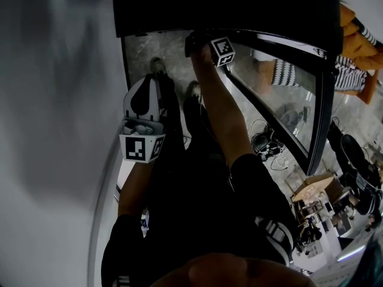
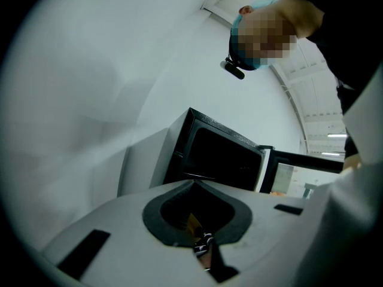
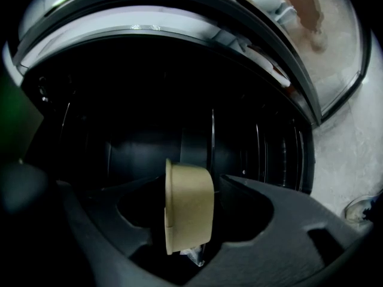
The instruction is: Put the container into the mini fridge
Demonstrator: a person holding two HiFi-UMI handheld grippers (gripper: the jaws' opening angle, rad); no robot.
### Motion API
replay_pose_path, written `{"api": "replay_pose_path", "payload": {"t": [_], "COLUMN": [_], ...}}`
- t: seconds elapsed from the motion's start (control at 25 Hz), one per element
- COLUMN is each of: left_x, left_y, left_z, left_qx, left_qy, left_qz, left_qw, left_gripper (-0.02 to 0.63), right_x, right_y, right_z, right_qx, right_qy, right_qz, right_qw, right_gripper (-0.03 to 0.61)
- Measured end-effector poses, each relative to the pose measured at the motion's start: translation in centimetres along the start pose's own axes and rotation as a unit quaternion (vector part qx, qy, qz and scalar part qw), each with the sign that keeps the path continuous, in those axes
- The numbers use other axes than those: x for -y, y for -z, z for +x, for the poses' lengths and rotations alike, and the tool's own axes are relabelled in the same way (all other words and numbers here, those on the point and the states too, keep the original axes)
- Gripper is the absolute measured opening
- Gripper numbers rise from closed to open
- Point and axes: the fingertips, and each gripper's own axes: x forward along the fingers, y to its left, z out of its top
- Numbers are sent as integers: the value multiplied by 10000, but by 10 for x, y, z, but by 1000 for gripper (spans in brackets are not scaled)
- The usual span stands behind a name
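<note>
Where the fingers [image 3: 275,220] of the right gripper [image 3: 179,181] reach into the mini fridge [image 3: 149,118], they stand apart and unclamped, with the container [image 3: 188,205] between them. Container: tan, plain, rim toward the left-hand finger, base just beside the right-hand one with a thin dark line between. What it rests on cannot be told. Interior behind it: black, ribbed along the walls.

Only the right gripper view shows this item. In the head view the fridge's black top hides fingers and container alike. There the right marker cube [image 1: 222,51] shows, with the bare forearm [image 1: 224,118] behind it.

Left gripper [image 2: 192,181]: white fingers [image 2: 119,220] together at the tips, empty. Its own view takes the fridge from outside, as a black box with the door [image 2: 311,160] swung open against a white wall [image 2: 119,70]. The head view places this gripper low on the left, apart from the fridge and beside the wall.

Door, head view: glass panel in a black frame, standing open to the right of the forearm, with the floor [image 1: 149,46] visible through it.

Surroundings, head view only:
- the mottled grey floor
- shoes [image 1: 157,64] just beyond the left gripper
- loose cables [image 1: 269,148] past the door
- cardboard box [image 1: 314,187] at lower right
- striped cloth [image 1: 287,73] behind the glass
- orange cushions [image 1: 353,40] at the upper right edge
</note>
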Motion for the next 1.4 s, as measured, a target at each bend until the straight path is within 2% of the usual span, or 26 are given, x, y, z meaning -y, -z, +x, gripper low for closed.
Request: {"api": "replay_pose_path", "payload": {"t": [0.56,1.12,1.4], "left_x": [12,29,38], "left_y": [-5,-29,-44], "left_z": [-5,-17,-27], "left_qx": [67,210,283], "left_qy": [84,111,60], "left_qz": [11,25,34], "left_qw": [9999,9997,9996], "left_gripper": [5,5,5], "right_x": [-6,-23,-49], "right_y": [-3,-11,-6], "right_z": [-18,-48,-70], "right_qx": [-109,-65,-309], "right_qy": [-70,-54,-102], "right_qz": [-137,-182,-499], "right_qw": [9998,9998,9982], "right_gripper": [262,264,264]}}
